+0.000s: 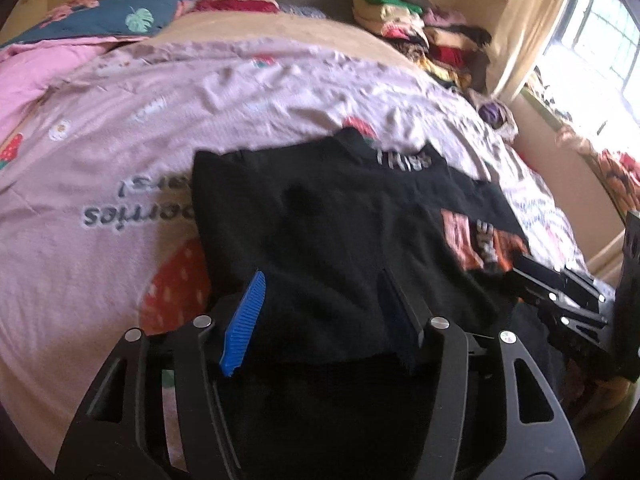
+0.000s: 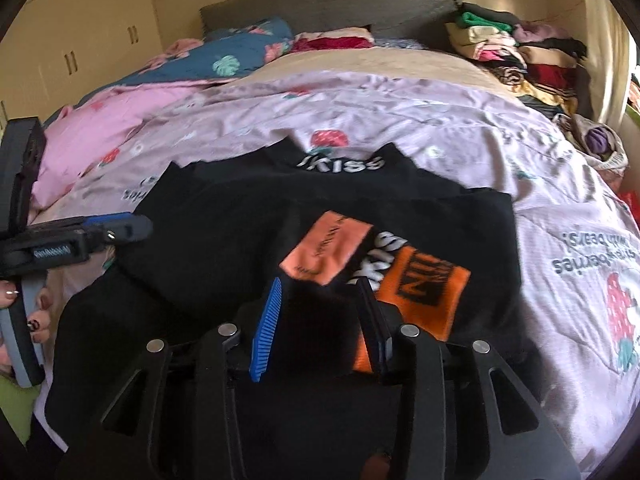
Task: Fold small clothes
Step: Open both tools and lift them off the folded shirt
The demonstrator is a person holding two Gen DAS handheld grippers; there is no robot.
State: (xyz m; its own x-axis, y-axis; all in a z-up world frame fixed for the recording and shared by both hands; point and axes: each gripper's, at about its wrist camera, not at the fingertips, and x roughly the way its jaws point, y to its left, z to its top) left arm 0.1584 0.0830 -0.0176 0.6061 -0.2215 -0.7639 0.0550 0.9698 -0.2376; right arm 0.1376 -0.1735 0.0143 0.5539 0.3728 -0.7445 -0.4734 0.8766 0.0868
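Our tongs hung parted over a black shirt on the bed.

We held the left tongs [image 1: 322, 296] fairly wide above the near left part of the shirt [image 1: 320, 216], with black cloth showing in the gap but neither blue pad pressing on it. Our right tongs [image 2: 320, 304] stood narrower, also gripping nothing, above the near right part, just short of the orange print [image 2: 424, 284]. The shirt lay partly folded on the pink strawberry sheet [image 1: 120, 140], its white lettering [image 2: 340, 164] at the far edge. In the right view the left tongs came in from the left edge, with fingers [image 2: 40, 316] wrapped on the handle. A heap of clothes [image 2: 520, 56] sat at the far right of the bed, by the grey headboard [image 2: 320, 8].
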